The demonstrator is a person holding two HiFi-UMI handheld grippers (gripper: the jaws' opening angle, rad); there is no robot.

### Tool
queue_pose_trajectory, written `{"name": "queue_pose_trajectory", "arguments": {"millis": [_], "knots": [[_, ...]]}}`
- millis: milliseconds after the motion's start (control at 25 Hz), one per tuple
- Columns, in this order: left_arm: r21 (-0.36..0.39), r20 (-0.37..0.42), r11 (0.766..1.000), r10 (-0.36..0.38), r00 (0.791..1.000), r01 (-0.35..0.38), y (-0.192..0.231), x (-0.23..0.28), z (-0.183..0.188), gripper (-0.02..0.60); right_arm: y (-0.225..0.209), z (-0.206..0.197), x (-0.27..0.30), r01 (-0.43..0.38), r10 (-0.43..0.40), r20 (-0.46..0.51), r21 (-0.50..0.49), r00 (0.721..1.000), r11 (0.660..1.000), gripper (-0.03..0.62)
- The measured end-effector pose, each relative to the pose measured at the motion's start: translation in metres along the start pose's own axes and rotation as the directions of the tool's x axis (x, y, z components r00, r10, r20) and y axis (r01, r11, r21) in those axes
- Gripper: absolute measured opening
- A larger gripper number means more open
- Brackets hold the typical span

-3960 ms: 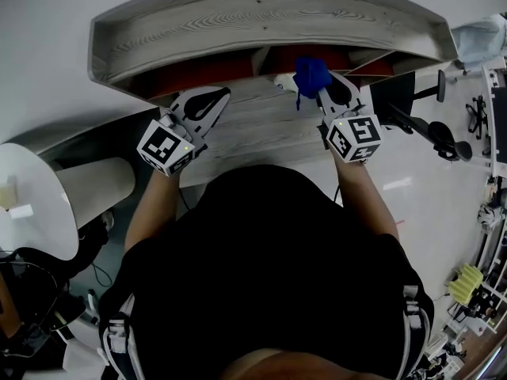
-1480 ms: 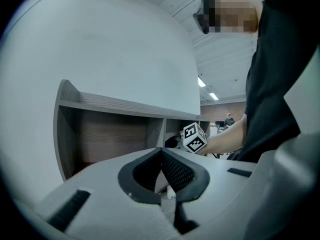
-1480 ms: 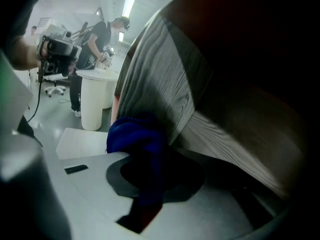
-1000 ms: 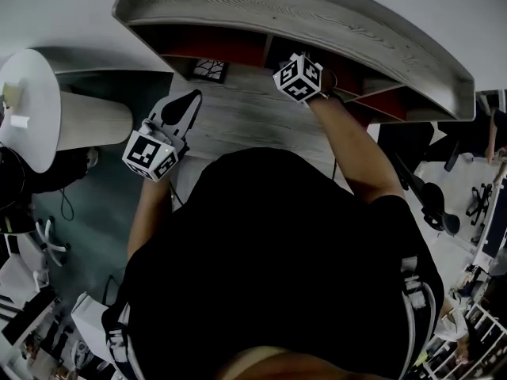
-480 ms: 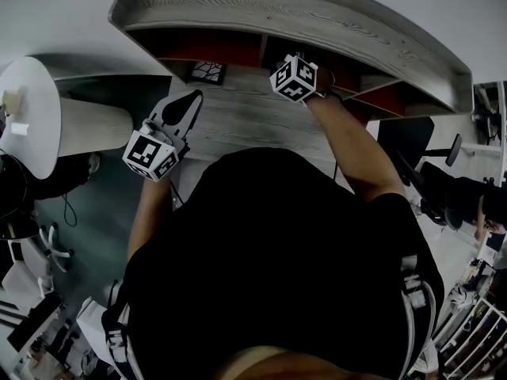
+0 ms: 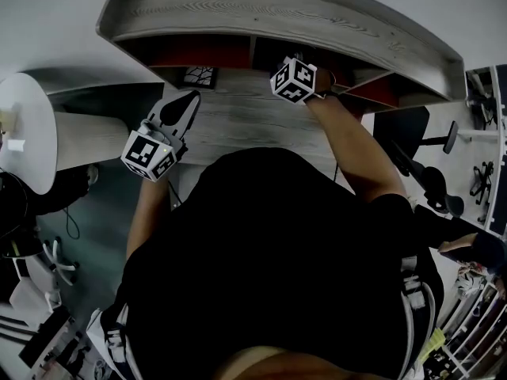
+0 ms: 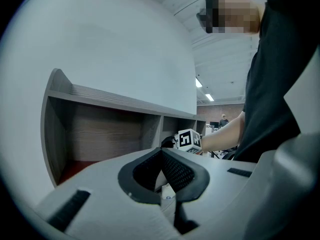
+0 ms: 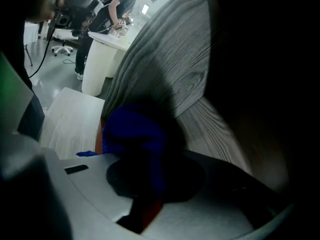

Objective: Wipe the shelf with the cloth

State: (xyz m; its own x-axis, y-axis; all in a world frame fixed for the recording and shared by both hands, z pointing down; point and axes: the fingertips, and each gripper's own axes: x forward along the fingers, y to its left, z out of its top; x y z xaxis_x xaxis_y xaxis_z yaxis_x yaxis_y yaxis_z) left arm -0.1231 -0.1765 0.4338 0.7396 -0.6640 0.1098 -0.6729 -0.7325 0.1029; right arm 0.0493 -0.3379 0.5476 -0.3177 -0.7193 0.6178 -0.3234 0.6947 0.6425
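Observation:
The grey wooden shelf (image 6: 317, 18) with red compartment floors stands against the wall in front of me. My right gripper (image 6: 297, 77) reaches into the middle compartment; only its marker cube shows in the head view. In the right gripper view the right gripper (image 8: 142, 149) is shut on the bunched blue cloth (image 8: 132, 126), which lies against the grey shelf wall (image 8: 170, 69). My left gripper (image 6: 188, 98) hovers over the desktop left of it, outside the shelf. In its own view the left gripper (image 7: 161, 153) is shut with nothing in it, facing the shelf (image 7: 105, 134).
A small black patterned object (image 6: 198, 76) sits in the left compartment. A white round table (image 6: 28, 133) stands at the left. An office chair (image 6: 432, 176) and another person's arm (image 6: 467, 248) are at the right. The grey desktop (image 6: 245, 121) runs under the shelf.
Four seconds ago the right gripper held the cloth in front of the shelf; now it is inside the compartment. Over the last second its cube shifted slightly left. The left gripper barely moved.

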Motion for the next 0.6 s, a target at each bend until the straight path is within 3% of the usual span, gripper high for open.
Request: {"name": "queue_pose_trajectory", "arguments": {"millis": [360,600], "knots": [[-0.014,0.002,0.997,-0.082,0.997,0.082,-0.003,0.023,-0.001,0.017,-0.014,-0.045,-0.019,0.059,-0.057,-0.114,0.012,0.992,0.998,0.046],[-0.016,0.004,0.991,-0.134,0.991,0.135,-0.007,0.037,-0.003,0.017,-0.022,-0.08,-0.032,0.105,-0.1,-0.233,0.007,0.967,0.994,0.045]]}}
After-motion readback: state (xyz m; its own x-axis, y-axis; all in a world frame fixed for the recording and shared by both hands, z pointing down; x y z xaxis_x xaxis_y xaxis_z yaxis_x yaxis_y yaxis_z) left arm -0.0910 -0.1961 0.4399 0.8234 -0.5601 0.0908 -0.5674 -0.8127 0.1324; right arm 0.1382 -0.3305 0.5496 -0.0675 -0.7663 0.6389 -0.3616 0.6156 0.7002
